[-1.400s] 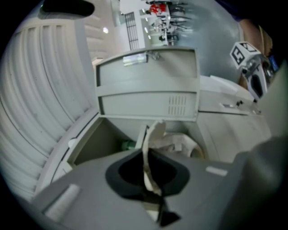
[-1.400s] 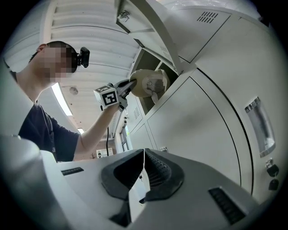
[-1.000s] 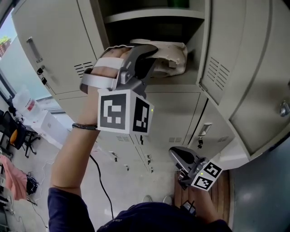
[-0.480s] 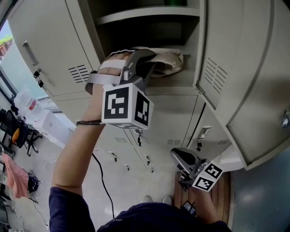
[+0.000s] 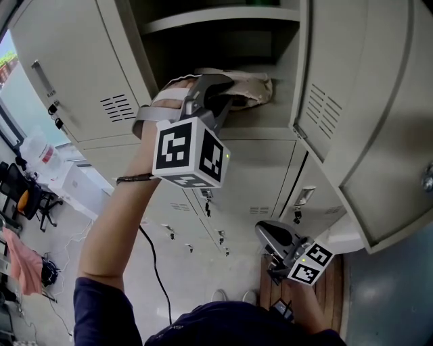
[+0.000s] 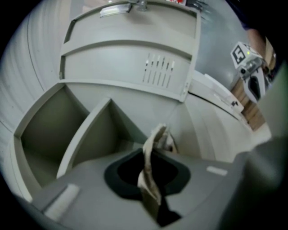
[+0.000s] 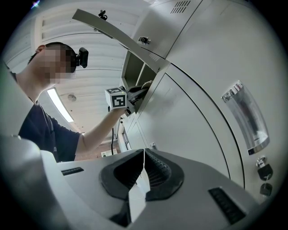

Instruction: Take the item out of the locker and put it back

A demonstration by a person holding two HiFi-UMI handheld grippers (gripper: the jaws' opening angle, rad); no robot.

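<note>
A beige cloth item point(image 5: 254, 91) lies on the floor of the open locker compartment point(image 5: 270, 120). My left gripper point(image 5: 229, 93) reaches level into that compartment at its front edge. In the left gripper view a fold of the cloth point(image 6: 157, 137) stands pinched in the narrow gap of the left gripper point(image 6: 150, 173). Its jaws have just been opening a little, with the cloth still between them. My right gripper point(image 5: 272, 235) hangs low by the lower lockers, well below the item. In its own view the right gripper point(image 7: 144, 155) is shut with nothing in it.
The compartment's door point(image 5: 369, 101) stands open at the right. A shelf point(image 5: 223, 19) closes the compartment above. Closed locker doors point(image 5: 74, 74) flank it at the left and below. A black cable point(image 5: 157, 284) trails on the floor.
My left gripper has sunk a little and gone slightly further in with the cloth, which now rests lower in the compartment. The right gripper has not moved.
</note>
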